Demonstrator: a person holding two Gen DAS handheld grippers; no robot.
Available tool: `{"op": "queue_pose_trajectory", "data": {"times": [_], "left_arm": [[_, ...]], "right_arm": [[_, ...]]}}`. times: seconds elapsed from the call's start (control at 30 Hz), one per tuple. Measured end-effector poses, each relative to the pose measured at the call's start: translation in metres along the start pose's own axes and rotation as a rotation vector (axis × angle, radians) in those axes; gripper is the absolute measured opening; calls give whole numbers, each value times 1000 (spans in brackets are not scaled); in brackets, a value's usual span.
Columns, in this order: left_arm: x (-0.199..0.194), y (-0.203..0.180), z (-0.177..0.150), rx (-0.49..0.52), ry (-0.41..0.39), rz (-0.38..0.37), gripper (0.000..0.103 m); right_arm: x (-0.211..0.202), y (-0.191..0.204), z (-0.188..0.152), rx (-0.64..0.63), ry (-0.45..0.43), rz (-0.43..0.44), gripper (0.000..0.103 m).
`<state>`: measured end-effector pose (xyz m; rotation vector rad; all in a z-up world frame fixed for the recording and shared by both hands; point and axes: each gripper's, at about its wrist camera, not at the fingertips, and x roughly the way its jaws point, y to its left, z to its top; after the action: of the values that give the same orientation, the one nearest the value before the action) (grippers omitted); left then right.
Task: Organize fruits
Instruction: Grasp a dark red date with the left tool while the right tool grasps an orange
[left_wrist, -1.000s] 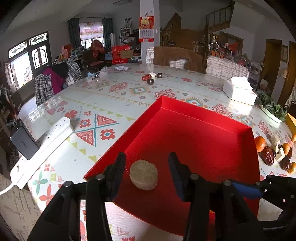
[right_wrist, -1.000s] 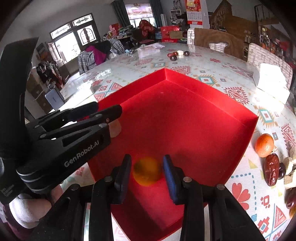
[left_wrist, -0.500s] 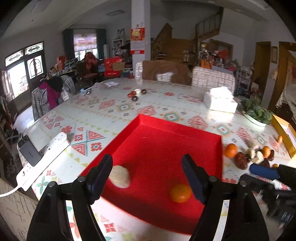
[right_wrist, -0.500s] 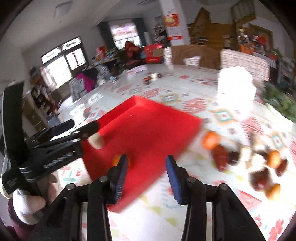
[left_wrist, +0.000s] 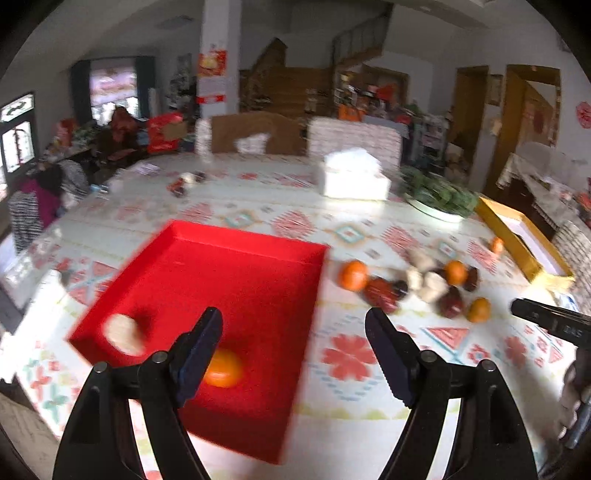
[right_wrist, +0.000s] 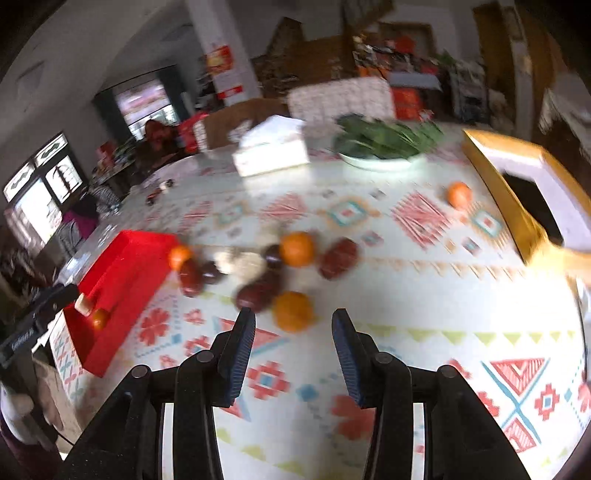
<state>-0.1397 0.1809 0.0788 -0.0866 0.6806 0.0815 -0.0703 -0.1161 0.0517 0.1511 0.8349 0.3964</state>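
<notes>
Red tray (left_wrist: 236, 266) on tabletop (left_wrist: 258, 199), inside it one orange (left_wrist: 222, 368) and one pale round piece (left_wrist: 123, 334), loose fruit pile (left_wrist: 417, 286) beside tray, left tool (left_wrist: 293, 354) just opening wide and empty, right tool (right_wrist: 293, 354) apart, empty, green leaves in white dish (right_wrist: 380, 160) beyond tray.

No legible text, gripper side lettering too blurred to read

I am looking into a lived-in family home, an open dining and living room. A patterned cloth is covering the big bench (left_wrist: 280, 206), with a tissue box (left_wrist: 354, 177) and a dish of greens (right_wrist: 384, 147) sitting on it. Chairs (left_wrist: 258, 133) are standing behind, a wooden staircase (left_wrist: 295, 88) is rising at the back, and clothes are hanging by the window (left_wrist: 110, 88).
</notes>
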Motion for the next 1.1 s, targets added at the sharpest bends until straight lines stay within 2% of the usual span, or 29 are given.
{"op": "queue_pose_trajectory", "data": {"times": [0.13,0.33,0.53,0.57,0.6,0.63,0.8,0.87,1.1], "left_arm": [[8,-28,-6,53,36,-80,79],[16,-56,-9,106,60,-130,79],[30,-74,-10,148,88,-143,79],[32,-76,-9,153,92,-150,79],[35,-80,-8,159,97,-159,79],[38,-85,-6,166,101,-173,79],[59,-111,0,209,123,-222,78],[71,-126,1,244,138,-227,72],[106,-159,5,301,177,-235,68]], "right_arm": [[10,-10,-1,5,24,-1,47],[37,-6,4,0,57,2,47],[61,5,6,-32,92,31,47],[63,5,6,-31,94,35,46],[64,4,6,-29,95,38,37],[65,3,5,-27,98,38,34],[55,-12,7,35,54,11,34],[48,-24,9,85,31,5,34],[39,-43,12,157,7,-25,34]]}}
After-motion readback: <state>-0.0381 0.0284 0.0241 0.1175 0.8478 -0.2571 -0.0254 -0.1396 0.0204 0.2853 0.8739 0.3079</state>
